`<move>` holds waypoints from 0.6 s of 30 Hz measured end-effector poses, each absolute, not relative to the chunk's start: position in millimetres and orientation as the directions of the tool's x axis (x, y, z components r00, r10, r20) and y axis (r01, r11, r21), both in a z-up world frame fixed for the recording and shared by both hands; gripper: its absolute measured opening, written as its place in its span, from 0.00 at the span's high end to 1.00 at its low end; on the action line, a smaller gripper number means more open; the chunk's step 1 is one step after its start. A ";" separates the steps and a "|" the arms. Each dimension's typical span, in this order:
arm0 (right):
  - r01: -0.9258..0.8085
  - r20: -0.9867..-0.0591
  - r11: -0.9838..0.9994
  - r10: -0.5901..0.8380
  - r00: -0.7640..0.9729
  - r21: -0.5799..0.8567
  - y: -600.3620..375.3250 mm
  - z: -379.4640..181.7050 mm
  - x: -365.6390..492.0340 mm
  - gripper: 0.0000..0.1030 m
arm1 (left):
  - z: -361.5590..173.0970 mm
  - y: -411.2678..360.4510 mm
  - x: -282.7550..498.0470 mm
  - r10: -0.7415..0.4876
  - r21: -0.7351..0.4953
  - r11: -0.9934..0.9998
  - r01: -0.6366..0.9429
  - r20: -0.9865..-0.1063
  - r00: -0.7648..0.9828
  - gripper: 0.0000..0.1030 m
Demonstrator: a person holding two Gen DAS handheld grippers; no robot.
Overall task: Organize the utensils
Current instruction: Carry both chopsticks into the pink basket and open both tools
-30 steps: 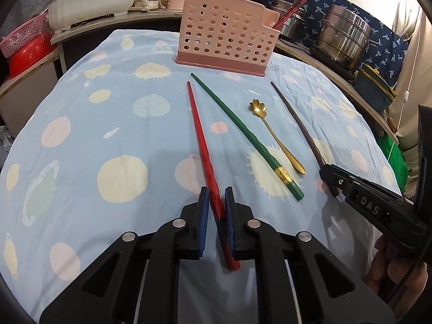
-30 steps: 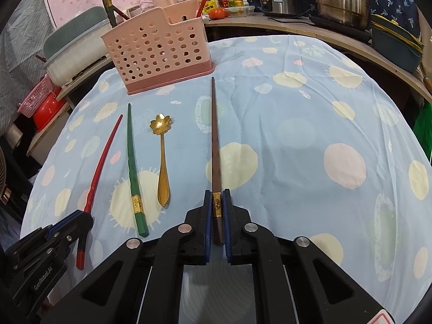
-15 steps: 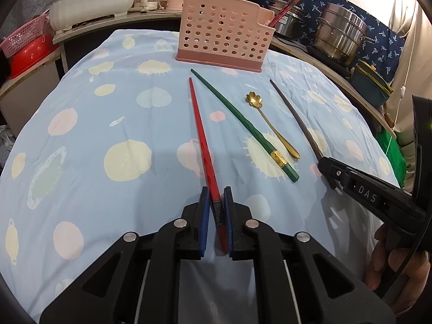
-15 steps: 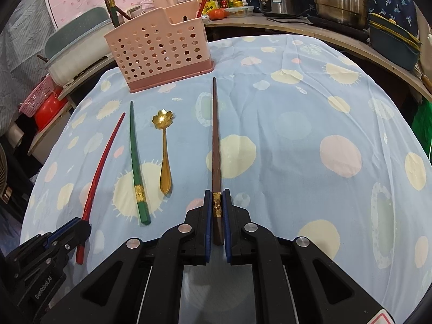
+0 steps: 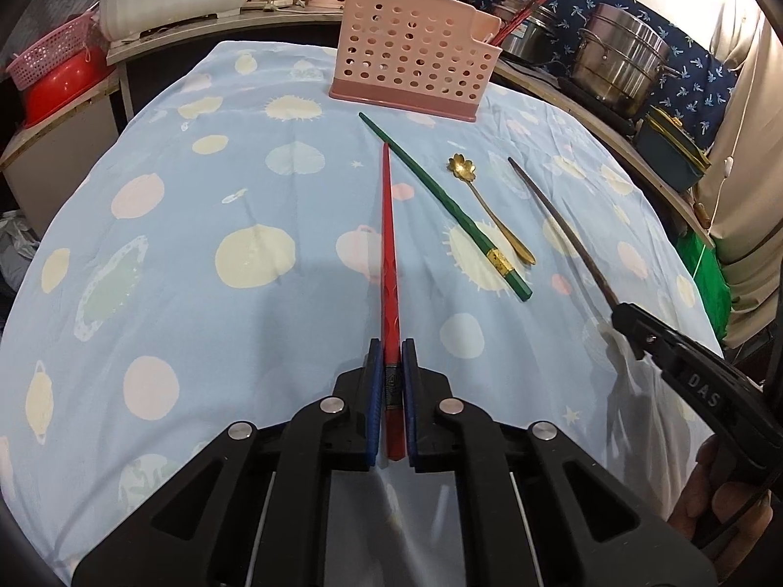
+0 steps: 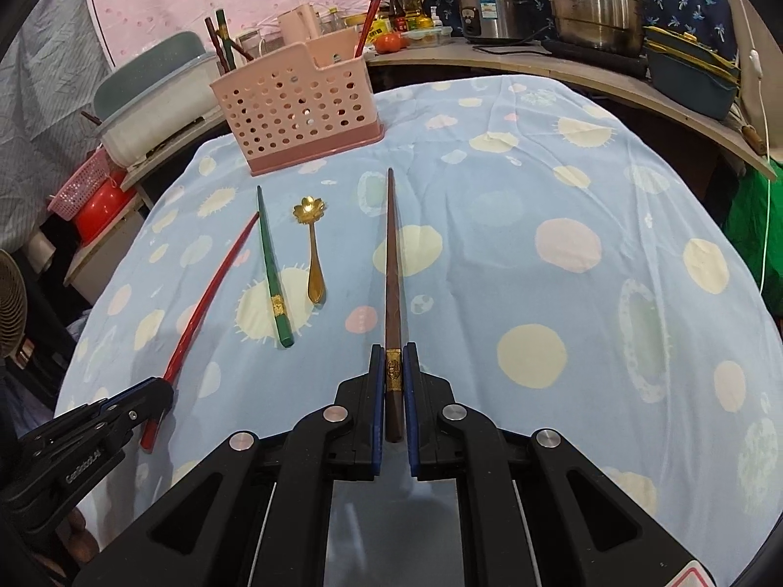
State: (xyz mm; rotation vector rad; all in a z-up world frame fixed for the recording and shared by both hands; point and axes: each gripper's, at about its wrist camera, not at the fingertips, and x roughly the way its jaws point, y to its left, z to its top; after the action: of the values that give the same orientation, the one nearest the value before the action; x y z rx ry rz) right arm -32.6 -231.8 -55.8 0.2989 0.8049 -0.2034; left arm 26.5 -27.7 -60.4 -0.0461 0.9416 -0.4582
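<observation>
Red chopstick (image 5: 390, 264) clamped btwn left gripper (image 5: 391, 349) pads, tip fwd.

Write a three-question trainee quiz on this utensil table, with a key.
1. True or false: the left gripper is shut on the red chopstick.
2. Which chopstick does the right gripper hold? A green, B brown, C red.
3. Fill in: the gold spoon lies between the green chopstick and the ____ chopstick.

Key: 1 true; 2 B, the brown chopstick; 3 brown.
</observation>
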 end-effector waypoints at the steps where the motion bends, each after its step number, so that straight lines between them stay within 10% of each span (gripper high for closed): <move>1: 0.290 -0.728 0.938 -0.065 0.682 0.188 -233.0 -52.2 -35.6 0.92 | -58.7 -26.9 25.9 -0.398 -0.236 0.904 0.358 -0.769 0.501 0.93; 18: 0.250 -0.642 0.942 -0.052 0.765 0.222 -238.2 4.7 -53.1 0.92 | 19.0 -1.2 24.2 -0.418 -0.241 0.904 0.353 -0.670 0.614 0.93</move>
State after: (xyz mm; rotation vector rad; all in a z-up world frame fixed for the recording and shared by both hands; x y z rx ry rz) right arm -53.1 -238.2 4.7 0.3056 0.6824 -0.1668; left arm 24.2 -1.2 19.0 -0.0875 0.7940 -0.4453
